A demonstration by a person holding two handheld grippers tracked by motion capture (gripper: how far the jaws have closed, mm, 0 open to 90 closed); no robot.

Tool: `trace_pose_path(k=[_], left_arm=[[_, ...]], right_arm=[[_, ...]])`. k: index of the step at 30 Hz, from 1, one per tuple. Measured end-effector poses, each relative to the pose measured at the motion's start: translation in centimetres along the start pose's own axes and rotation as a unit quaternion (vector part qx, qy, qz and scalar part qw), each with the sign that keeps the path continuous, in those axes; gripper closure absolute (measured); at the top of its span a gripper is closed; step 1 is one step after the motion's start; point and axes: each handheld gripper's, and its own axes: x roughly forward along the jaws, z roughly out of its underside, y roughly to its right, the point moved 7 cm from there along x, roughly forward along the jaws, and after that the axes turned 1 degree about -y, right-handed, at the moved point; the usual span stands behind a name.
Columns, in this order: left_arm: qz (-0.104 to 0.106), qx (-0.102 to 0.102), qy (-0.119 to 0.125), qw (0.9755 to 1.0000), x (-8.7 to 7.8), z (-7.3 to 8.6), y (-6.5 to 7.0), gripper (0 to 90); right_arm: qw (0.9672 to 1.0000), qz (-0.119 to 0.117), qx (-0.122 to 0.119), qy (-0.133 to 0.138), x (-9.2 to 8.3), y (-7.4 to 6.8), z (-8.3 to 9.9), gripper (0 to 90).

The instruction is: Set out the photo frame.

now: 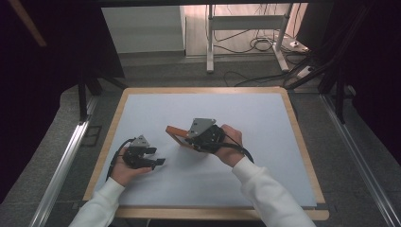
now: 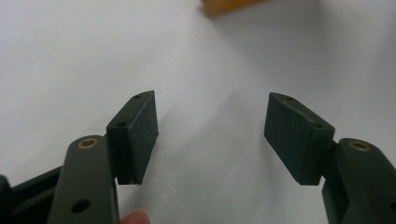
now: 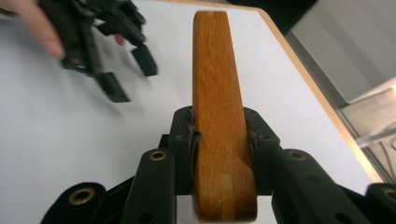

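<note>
The right gripper (image 3: 219, 140) has its two black jaws clamped on a wooden piece (image 3: 218, 107), the pads pressed flat against both of its sides. In the right gripper view the wood runs straight up toward twelve o'clock from between the jaws, its grain orange-brown and its far end rounded. From the high view the right gripper (image 1: 191, 139) sits a little past the middle of the counter (image 1: 265, 156), and the wooden piece (image 1: 176, 135) sticks out of it toward ten o'clock — it looks like a thin frame or bar standing on edge, though its full shape I cannot make out from here. The person's right hand (image 1: 230, 144) wraps the gripper body from the four o'clock side, a white sleeve (image 1: 265, 194) trailing back to the near edge.

The left gripper (image 1: 158, 156) lies at about eight o'clock from the wood, well apart from it, held low over the white surface. Its jaws stand wide apart — in the left gripper view only bare white counter lies between the two pads (image 2: 140, 133). An orange corner of the wooden piece (image 2: 229, 5) peeks in at the top of that view, at twelve o'clock.

The counter has a pale wooden rim (image 1: 302, 142) around its white sheet.
</note>
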Motion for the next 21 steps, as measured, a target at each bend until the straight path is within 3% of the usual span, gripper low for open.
trace_pose_path(k=[13, 17, 21], left_arm=[[0.000, 0.001, 0.000, 1.0000, 0.1, -0.1, 0.1, 34.4], [0.000, 0.001, -0.001, 1.0000, 0.1, 0.0, 0.1, 34.5], [0.002, 0.000, -0.003, 1.0000, 0.2, 0.0, 0.2, 34.3]], right_arm=[[0.9982, -0.057, 0.011, 0.018, -3.4, -2.3, 0.4, 68.7], [0.9980, -0.057, 0.019, 0.018, -3.6, -1.9, 0.9, 68.4], [0.9993, -0.023, 0.027, 0.013, -3.5, -0.8, 1.5, 67.2]])
